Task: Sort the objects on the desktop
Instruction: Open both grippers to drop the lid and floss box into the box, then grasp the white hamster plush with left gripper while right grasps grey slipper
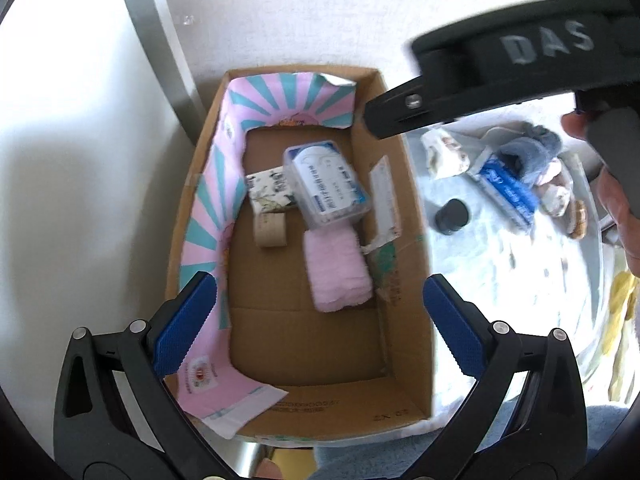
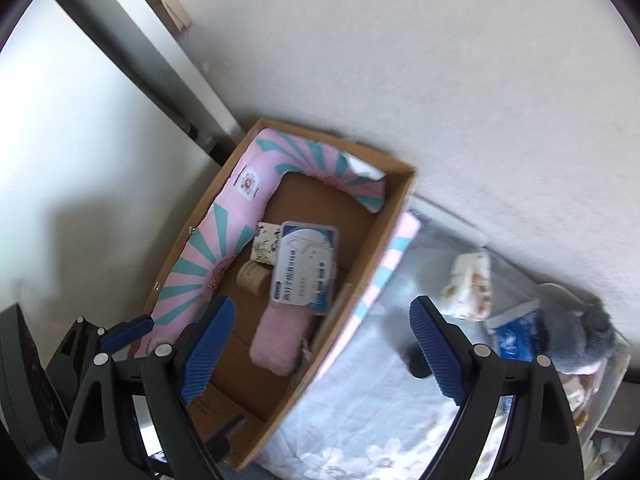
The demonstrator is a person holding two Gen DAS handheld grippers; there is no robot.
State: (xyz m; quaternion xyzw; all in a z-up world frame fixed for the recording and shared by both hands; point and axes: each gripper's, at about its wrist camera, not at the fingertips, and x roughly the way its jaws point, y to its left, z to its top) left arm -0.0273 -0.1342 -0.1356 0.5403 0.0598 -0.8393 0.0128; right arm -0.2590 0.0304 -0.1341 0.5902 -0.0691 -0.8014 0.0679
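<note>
Both grippers empty above cardboard box (image 1: 404, 208), jaws spread wide.
Left gripper (image 1: 320, 320) and right gripper (image 2: 320, 344) hold nothing. Box holds clear plastic case (image 1: 326, 184), pink cloth (image 1: 338, 270), tape roll (image 1: 271, 230). Black cap (image 1: 452, 216) and blue packet (image 1: 508, 188) lie on table beside box.

Floral-covered table (image 2: 360, 420) bears cardboard box (image 2: 362, 276); black cap (image 1: 452, 216).
</note>
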